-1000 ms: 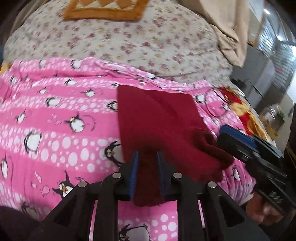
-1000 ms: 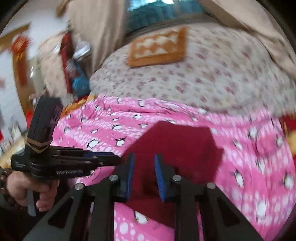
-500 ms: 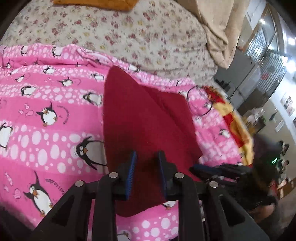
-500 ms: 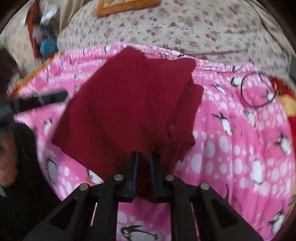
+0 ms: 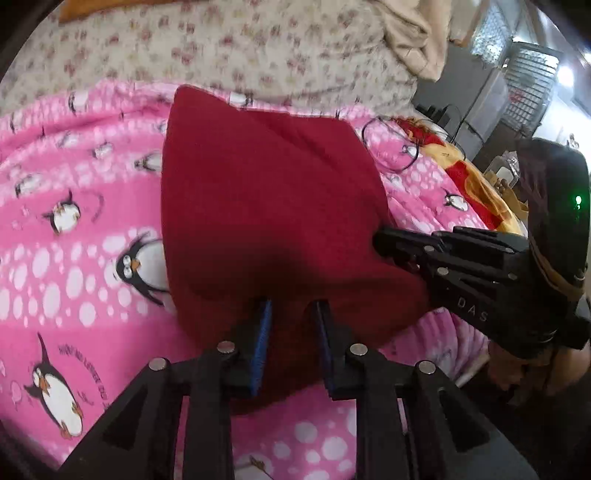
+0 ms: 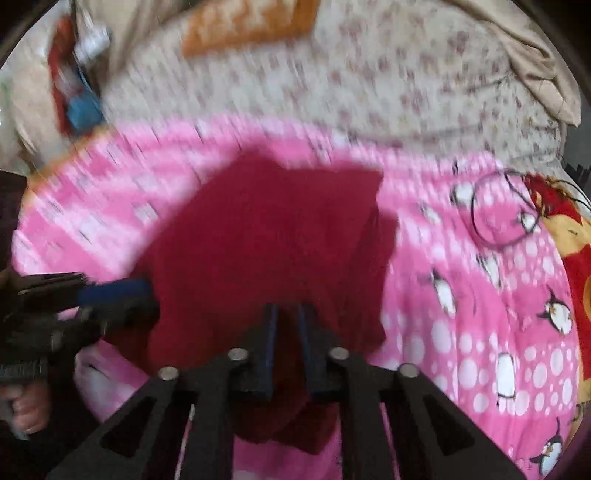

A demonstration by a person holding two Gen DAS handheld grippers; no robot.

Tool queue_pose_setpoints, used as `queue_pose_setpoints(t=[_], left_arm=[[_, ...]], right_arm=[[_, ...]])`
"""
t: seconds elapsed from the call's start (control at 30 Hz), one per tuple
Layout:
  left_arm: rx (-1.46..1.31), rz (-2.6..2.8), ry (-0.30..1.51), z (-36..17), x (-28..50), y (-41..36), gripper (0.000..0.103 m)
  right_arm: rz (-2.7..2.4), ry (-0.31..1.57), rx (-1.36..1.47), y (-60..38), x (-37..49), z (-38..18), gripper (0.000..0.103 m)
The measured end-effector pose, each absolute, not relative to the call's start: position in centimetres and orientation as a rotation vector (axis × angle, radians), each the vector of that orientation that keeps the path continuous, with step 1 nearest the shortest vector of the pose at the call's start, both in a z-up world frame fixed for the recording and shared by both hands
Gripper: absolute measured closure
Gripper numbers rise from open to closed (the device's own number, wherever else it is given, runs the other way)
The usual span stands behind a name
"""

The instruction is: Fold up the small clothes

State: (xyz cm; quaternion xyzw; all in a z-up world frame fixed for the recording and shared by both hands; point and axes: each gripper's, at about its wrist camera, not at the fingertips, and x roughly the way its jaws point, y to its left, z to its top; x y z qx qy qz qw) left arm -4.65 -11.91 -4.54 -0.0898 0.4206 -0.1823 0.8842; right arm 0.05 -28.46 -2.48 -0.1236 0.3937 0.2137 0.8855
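A dark red garment [image 5: 266, 206] lies spread on the pink penguin blanket [image 5: 74, 229], its near edge lifted. My left gripper [image 5: 291, 314] is shut on that near edge, with cloth bunched between its blue pads. My right gripper [image 6: 287, 317] is shut on the same garment [image 6: 266, 240] at its right near edge. In the left wrist view the right gripper [image 5: 388, 243] enters from the right, its tips on the cloth. In the right wrist view the left gripper [image 6: 144, 295] comes in from the left at the cloth's edge.
A floral quilt [image 5: 258, 48] lies behind the blanket with an orange patterned cushion [image 6: 251, 26] on it. A thin black ring [image 5: 391, 147] lies on the blanket right of the garment. A red and yellow blanket [image 6: 576, 251] covers the right edge.
Both grippers have lifted the garment's near edge and carried it; the cloth now lies broader and flatter. The right wrist view has swung and is blurred by motion.
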Motion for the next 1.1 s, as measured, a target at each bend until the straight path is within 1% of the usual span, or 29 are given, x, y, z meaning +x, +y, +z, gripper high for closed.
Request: queue_pose_setpoints(t=[0.07,0.17,0.23,0.27,0.33,0.4,0.53,0.7,0.77,0.83,1.0,1.1], left_arm=[[-0.23,-0.389,0.893,-4.0,-4.3,-11.3,0.098],[-0.307,-0.395,0.865,-1.8,-3.7,-9.5,0.098],[-0.318,-0.371,0.796,0.3,-2.5,-8.4,0.098],[-0.303,-0.344,0.775,1.1,-1.4,-7.9,0.098],[-0.293,-0.301,0.761,2.7,1.9,-7.5,0.098],[-0.305,-0.265,0.767,3.1,5.3,-7.3,0.098],[-0.339,-0.164,0.852,1.3,12.2,-7.7,0.098],[-0.283,-0.105,1.005,-3.8,15.7,-8.9,0.098],[-0.318,-0.113,1.032,-5.4,16.5,-8.5,0.095],[-0.358,-0.11,1.04,-6.0,16.8,-7.9,0.094],[-0.289,-0.102,1.034,-5.7,16.7,-8.5,0.094],[-0.323,-0.147,0.997,-4.1,15.4,-7.3,0.093]], right_arm=[[0.426,0.831,-0.274,-28.2,-0.1,-2.4,0.103],[0.48,0.853,-0.154,-29.1,0.2,-1.1,0.103],[0.491,0.754,-0.036,-29.9,0.6,1.6,0.102],[0.475,0.71,-0.01,-30.0,0.6,2.6,0.1],[0.409,0.637,0.033,-29.8,1.8,4.4,0.09],[0.306,0.633,0.075,-28.9,4.3,5.1,0.083],[0.228,0.678,0.126,-27.1,8.7,4.0,0.083],[0.131,0.854,0.052,-26.4,12.9,-1.7,0.084],[0.129,0.865,0.03,-26.4,13.1,-3.1,0.085],[0.129,0.849,-0.01,-26.0,13.2,-3.6,0.085],[0.157,0.876,0.02,-26.5,14.0,-3.8,0.084],[0.254,0.852,0.129,-28.2,12.9,-2.2,0.083]])
